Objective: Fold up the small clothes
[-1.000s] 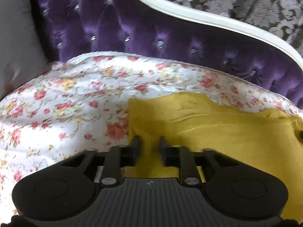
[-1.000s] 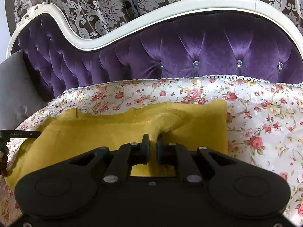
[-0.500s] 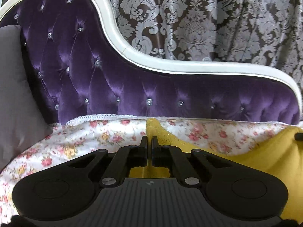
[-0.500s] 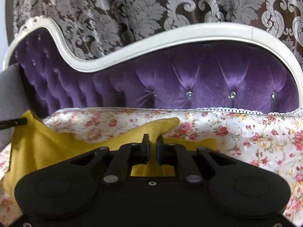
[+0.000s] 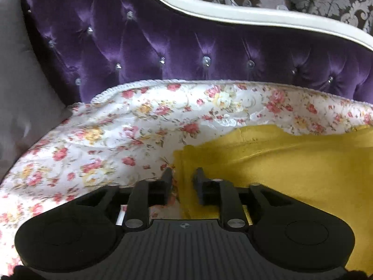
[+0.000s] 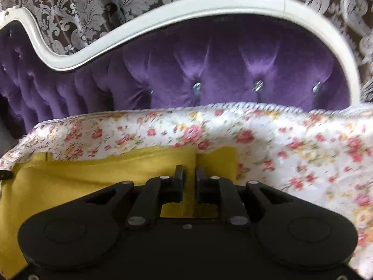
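A mustard-yellow garment (image 5: pixel 291 163) lies on the floral bedspread (image 5: pixel 116 140). In the left wrist view my left gripper (image 5: pixel 183 175) sits low over the garment's left edge, its jaws parted with the cloth's edge lying between them, not pinched. In the right wrist view the same garment (image 6: pixel 93 175) spreads to the left and under my right gripper (image 6: pixel 188 172), whose jaws stand slightly apart over the garment's right end, near a fold line. The left gripper's tip (image 6: pixel 5 175) shows at the far left edge.
A purple tufted headboard (image 5: pixel 186 42) with a white frame (image 6: pixel 186 4) stands behind the bed. A grey cushion (image 5: pixel 21 81) leans at the left. A patterned curtain (image 6: pixel 93 0) hangs behind. Floral bedspread (image 6: pixel 303 151) extends to the right.
Both grippers held the garment lifted half a second ago; now they have come down, the garment lies on the bedspread, and both pairs of jaws have opened off the cloth.
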